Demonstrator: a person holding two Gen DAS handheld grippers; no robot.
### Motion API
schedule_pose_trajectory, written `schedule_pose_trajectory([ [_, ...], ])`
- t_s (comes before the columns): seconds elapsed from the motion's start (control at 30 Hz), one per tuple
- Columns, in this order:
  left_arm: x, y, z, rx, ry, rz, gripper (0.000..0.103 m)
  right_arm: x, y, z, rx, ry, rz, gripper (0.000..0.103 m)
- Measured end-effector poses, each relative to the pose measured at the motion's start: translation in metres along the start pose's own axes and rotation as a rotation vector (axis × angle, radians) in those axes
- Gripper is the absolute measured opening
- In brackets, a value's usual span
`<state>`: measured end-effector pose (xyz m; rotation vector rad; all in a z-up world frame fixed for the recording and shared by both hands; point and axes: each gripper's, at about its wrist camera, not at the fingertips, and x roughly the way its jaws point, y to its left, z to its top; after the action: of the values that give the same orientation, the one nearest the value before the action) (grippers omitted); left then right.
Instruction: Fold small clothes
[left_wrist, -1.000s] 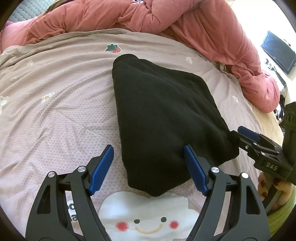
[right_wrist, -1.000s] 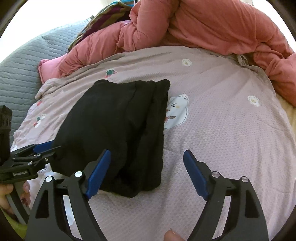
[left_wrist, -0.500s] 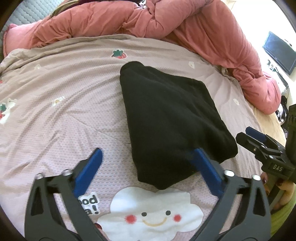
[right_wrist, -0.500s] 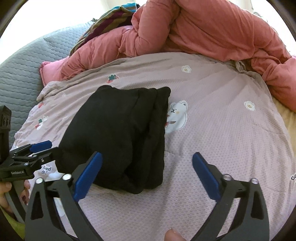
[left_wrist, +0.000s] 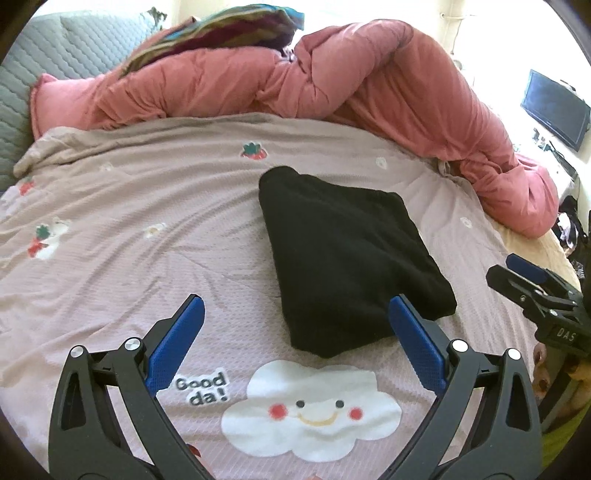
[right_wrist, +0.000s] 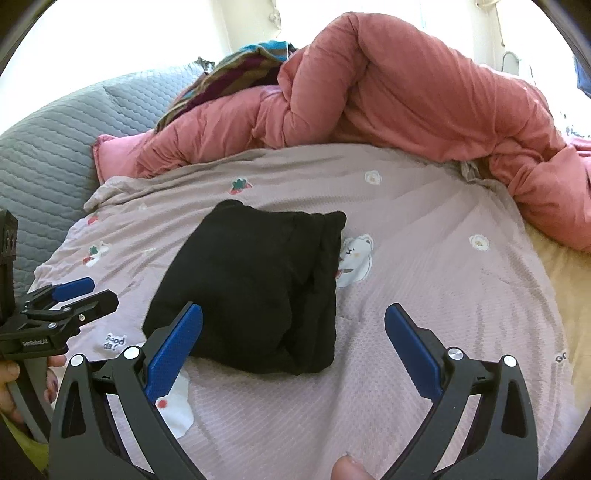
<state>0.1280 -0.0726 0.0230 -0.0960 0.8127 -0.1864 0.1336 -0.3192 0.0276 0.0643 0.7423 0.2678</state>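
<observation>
On the bed, centre: black garment lies folded into a thick bundle on the mauve printed cover.
Left gripper: jaws wide, empty, near edge of bundle.
Right gripper: jaws wide, empty, bundle at its left finger.
Risk: springy layers may slump open.
Cause: a fingertip catching the near edge.
</observation>
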Motion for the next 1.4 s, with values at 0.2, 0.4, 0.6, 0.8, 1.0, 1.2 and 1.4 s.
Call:
schedule_pose_trajectory([
  [0.2,-0.026,0.007,-0.016,0.021,-0.039,0.024,0.093,-0.023,0.013,-0.008,-0.008,-0.056,-0.021,0.098],
  [0.4,-0.043,0.014,-0.034,0.014,-0.055,0.034,0.093,-0.034,0.025,-0.019,-0.005,-0.067,-0.023,0.098],
  [0.6,-0.046,0.018,-0.058,0.008,-0.039,0.041,0.093,-0.037,0.034,-0.035,-0.017,-0.049,-0.063,0.098],
  [0.8,-0.042,0.025,-0.073,-0.020,-0.001,0.044,0.093,-0.034,0.040,-0.062,0.017,-0.014,-0.071,0.098],
  [1.0,-0.037,0.029,-0.080,-0.037,0.023,0.043,0.093,-0.026,0.047,-0.082,0.021,0.011,-0.103,0.098],
  [1.2,-0.032,0.028,-0.084,-0.041,0.043,0.051,0.093,-0.018,0.052,-0.087,0.008,0.039,-0.097,0.098],
  [1.4,-0.031,0.027,-0.084,-0.042,0.049,0.061,0.093,-0.018,0.051,-0.086,0.010,0.035,-0.098,0.098],
])
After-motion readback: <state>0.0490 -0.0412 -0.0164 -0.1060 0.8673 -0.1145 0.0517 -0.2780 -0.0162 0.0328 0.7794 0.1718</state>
